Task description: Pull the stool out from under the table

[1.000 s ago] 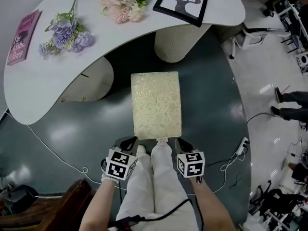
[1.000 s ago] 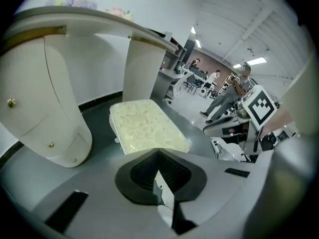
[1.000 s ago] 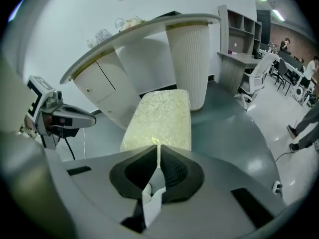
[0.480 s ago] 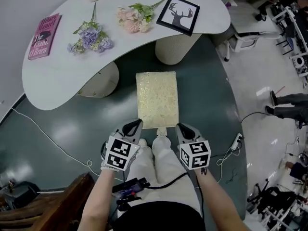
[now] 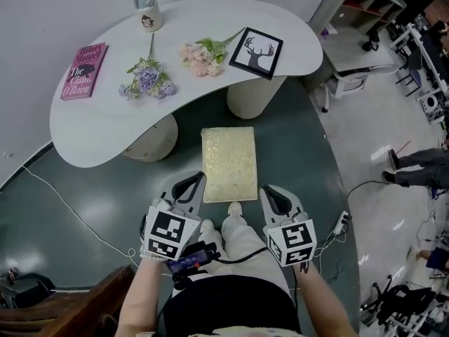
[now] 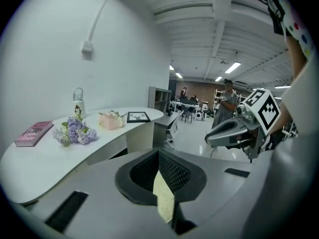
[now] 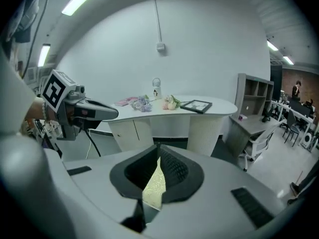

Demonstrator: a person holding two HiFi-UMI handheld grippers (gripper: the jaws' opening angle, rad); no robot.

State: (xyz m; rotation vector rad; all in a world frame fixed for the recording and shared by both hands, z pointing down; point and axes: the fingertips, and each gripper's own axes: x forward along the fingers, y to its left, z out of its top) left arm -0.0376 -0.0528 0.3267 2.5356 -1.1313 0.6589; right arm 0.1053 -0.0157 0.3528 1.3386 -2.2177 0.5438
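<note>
Sitting on the floor (image 5: 309,167) ahead of and below the left gripper (image 5: 192,182) and right gripper (image 5: 271,192), both pressed together on nothing, the stool (image 5: 229,163) looks clear of the table (image 5: 105,135), and I judge it rigid, fairly light, rough-topped, best pinched at its near edge.

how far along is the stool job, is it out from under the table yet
Done: the stool stands on the dark floor, its whole top clear of the table edge. In hand: nothing; the left gripper and right gripper are both shut, empty and apart from the stool. Left: apparently nothing, the pull looks finished.
</note>
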